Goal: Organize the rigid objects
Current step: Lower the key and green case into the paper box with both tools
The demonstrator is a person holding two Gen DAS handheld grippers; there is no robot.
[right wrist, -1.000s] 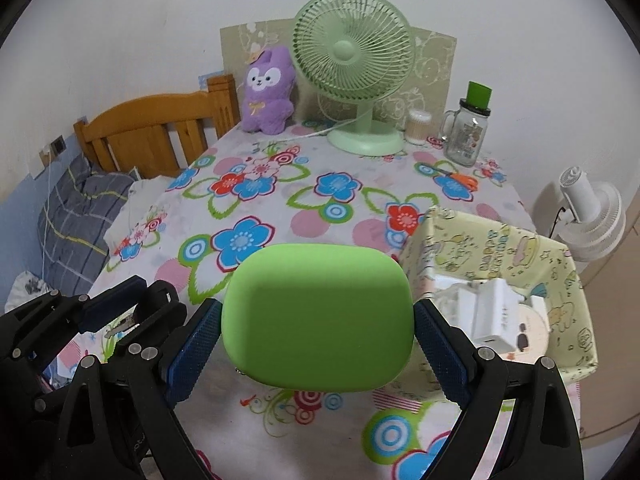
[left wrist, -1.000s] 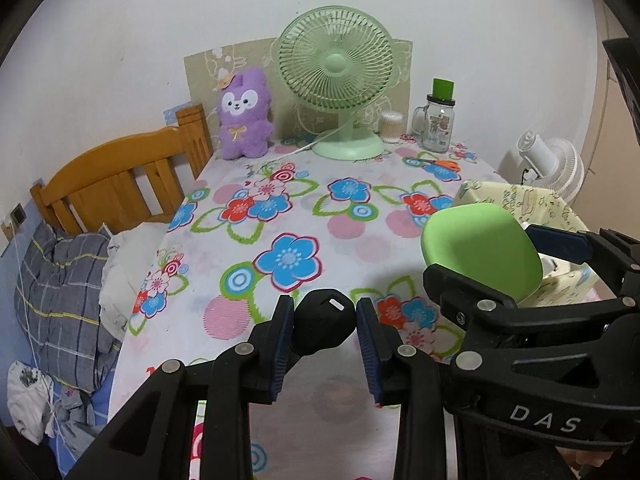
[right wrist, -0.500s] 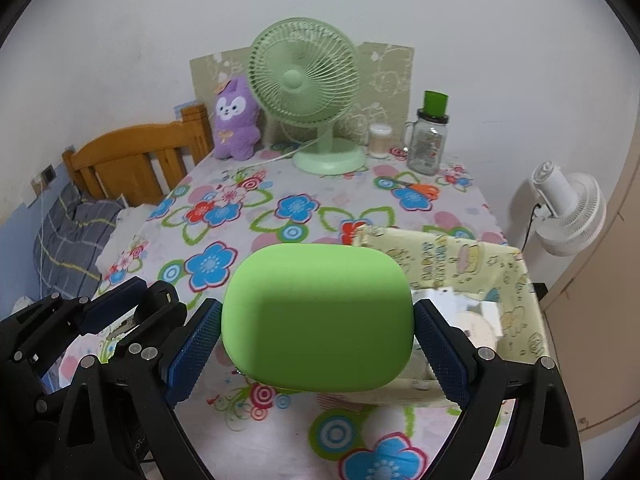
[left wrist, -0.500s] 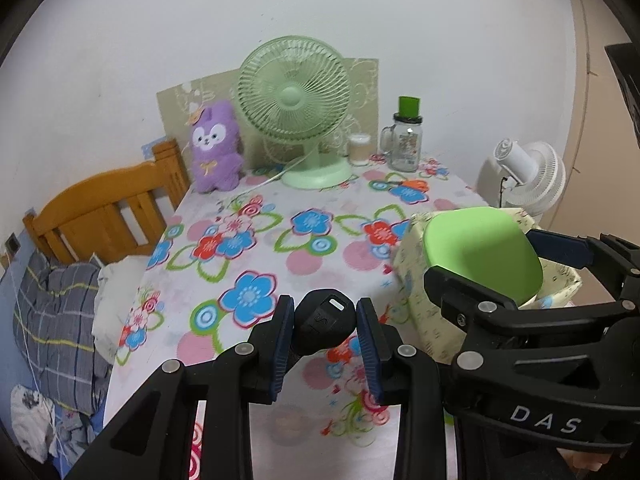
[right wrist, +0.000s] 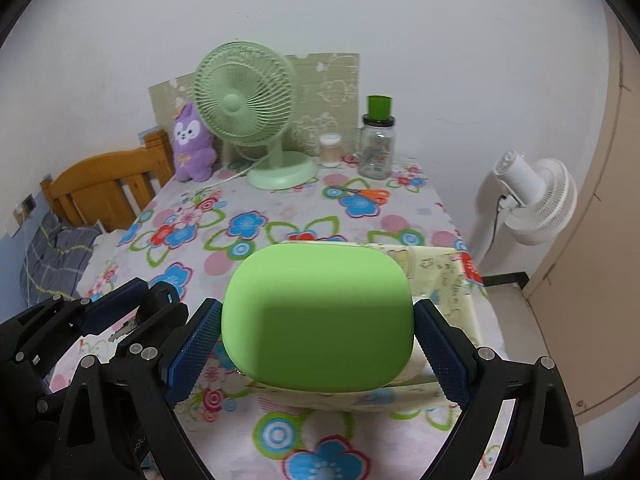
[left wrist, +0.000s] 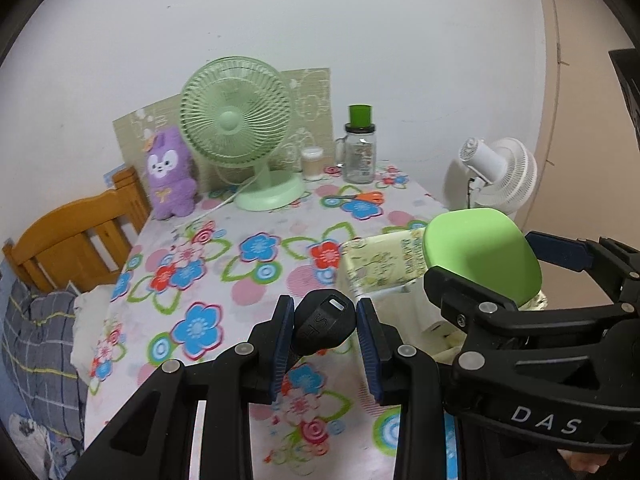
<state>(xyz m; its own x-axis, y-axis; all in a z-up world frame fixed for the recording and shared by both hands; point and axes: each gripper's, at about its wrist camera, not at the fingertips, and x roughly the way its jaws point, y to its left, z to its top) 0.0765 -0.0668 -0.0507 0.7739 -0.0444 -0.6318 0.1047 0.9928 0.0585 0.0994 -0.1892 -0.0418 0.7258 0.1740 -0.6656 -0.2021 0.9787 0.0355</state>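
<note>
My left gripper (left wrist: 325,322) is shut on a black key head (left wrist: 324,322) and holds it above the flowered table. Its metal key blade (right wrist: 120,334) shows in the right wrist view. My right gripper (right wrist: 318,326) is shut on a green rounded case (right wrist: 318,316), also seen in the left wrist view (left wrist: 480,248), and holds it over a yellow patterned fabric box (right wrist: 448,276). The box (left wrist: 384,260) stands at the table's right side with white items inside, mostly hidden by the case.
At the table's back stand a green desk fan (left wrist: 240,128), a purple plush toy (left wrist: 170,178), a small cup (left wrist: 313,163) and a glass jar with green lid (left wrist: 360,148). Orange scissors (left wrist: 362,197) lie near them. A wooden bed frame (left wrist: 76,232) is left, a white fan (left wrist: 496,172) right.
Both grippers have pulled back and risen from the table with their objects still held. The right gripper with the green case now hangs over the yellow box.
</note>
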